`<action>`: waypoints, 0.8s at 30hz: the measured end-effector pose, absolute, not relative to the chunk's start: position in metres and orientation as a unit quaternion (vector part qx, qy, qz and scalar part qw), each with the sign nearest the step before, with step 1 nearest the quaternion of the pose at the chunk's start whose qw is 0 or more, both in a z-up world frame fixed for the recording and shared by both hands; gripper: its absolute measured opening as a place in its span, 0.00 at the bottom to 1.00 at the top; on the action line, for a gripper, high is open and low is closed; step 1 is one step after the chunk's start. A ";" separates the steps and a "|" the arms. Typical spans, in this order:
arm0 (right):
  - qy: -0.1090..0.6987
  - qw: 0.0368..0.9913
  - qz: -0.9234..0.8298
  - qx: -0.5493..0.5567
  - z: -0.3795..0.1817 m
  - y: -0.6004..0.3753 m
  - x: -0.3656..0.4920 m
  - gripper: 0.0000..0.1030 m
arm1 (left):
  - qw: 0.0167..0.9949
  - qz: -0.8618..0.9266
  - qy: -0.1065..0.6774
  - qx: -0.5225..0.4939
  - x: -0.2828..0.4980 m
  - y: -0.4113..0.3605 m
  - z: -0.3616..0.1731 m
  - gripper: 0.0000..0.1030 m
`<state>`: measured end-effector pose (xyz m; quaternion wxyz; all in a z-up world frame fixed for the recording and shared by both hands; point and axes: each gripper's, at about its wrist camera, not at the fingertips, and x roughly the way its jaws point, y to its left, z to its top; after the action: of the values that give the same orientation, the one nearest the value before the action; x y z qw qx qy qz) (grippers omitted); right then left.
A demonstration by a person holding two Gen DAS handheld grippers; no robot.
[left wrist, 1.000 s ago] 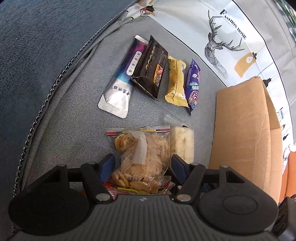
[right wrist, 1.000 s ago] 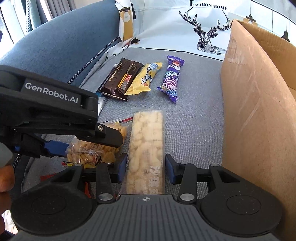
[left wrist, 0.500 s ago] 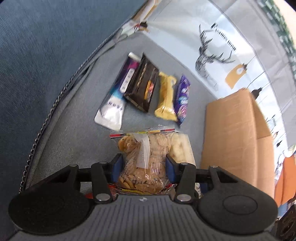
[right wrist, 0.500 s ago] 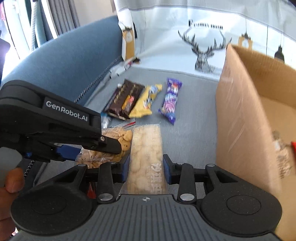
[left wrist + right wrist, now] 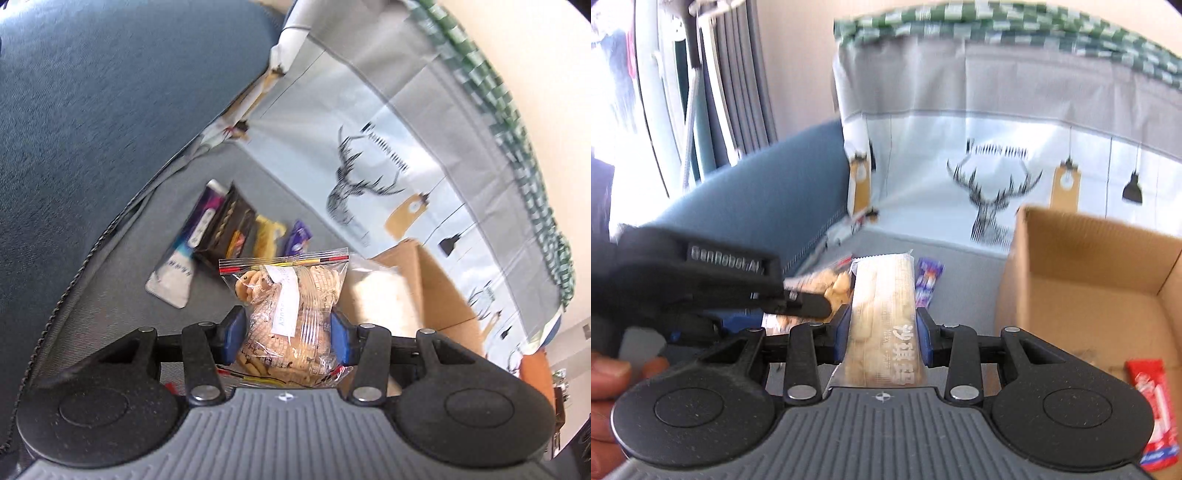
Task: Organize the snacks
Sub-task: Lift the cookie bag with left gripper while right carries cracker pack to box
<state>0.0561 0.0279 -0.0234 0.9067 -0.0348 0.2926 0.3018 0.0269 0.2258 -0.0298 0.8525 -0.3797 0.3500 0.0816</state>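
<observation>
Snacks are going into the box (image 5: 1086,266), and both grippers are carrying one there now.

On the far left, four snacks (image 5: 236,229) lie in a row on the grey seat (image 5: 110,295). They are well apart from the box.

Next comes the left gripper (image 5: 284,332). Its blue pads (image 5: 232,332) squeeze the sides of the cookie bag (image 5: 288,295). The bag is up in the air, off the seat.

Then comes the right gripper (image 5: 882,334). It is clamped on a long cracker pack (image 5: 882,314). The pack is lifted too, and it sits just left of the box.

On the right is the open box. A red snack (image 5: 1152,402) lies inside on the bottom.

I think the next move is to swing each gripper over the box, lower it, and let go. The cookie bag is soft, so a gentle drop seems best.

A second ago both snacks lay flat on the seat and the jaws stood wide on each side of them. Half a second ago the jaws had closed on them. Now both are raised and tipped up, and the inside of the box shows much more.
</observation>
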 end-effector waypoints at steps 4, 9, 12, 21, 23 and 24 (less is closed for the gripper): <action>0.262 0.918 0.295 -0.035 0.005 -0.003 0.066 0.37 | 0.859 0.063 0.327 -0.388 0.028 0.218 -0.021 0.51; 0.236 0.935 0.262 -0.042 0.022 -0.056 0.085 0.37 | 0.867 0.041 0.316 -0.383 0.038 0.199 -0.016 0.51; 0.242 0.944 0.224 -0.013 0.014 -0.090 0.098 0.37 | 0.871 0.028 0.310 -0.380 0.047 0.186 -0.016 0.51; 0.248 0.953 0.173 -0.019 -0.006 -0.150 0.105 0.37 | 0.883 -0.029 0.302 -0.358 0.075 0.135 -0.016 0.51; 0.248 0.954 0.169 -0.029 -0.008 -0.155 0.106 0.37 | 0.885 -0.042 0.301 -0.352 0.079 0.124 -0.016 0.51; 0.247 0.954 0.167 -0.036 -0.009 -0.157 0.106 0.37 | 0.887 -0.048 0.300 -0.349 0.082 0.119 -0.017 0.51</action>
<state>0.1060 -0.1573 -0.0093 0.9539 -0.0357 0.2467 0.1669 0.0818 0.1185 -0.0165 0.8865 -0.3488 0.3001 -0.0483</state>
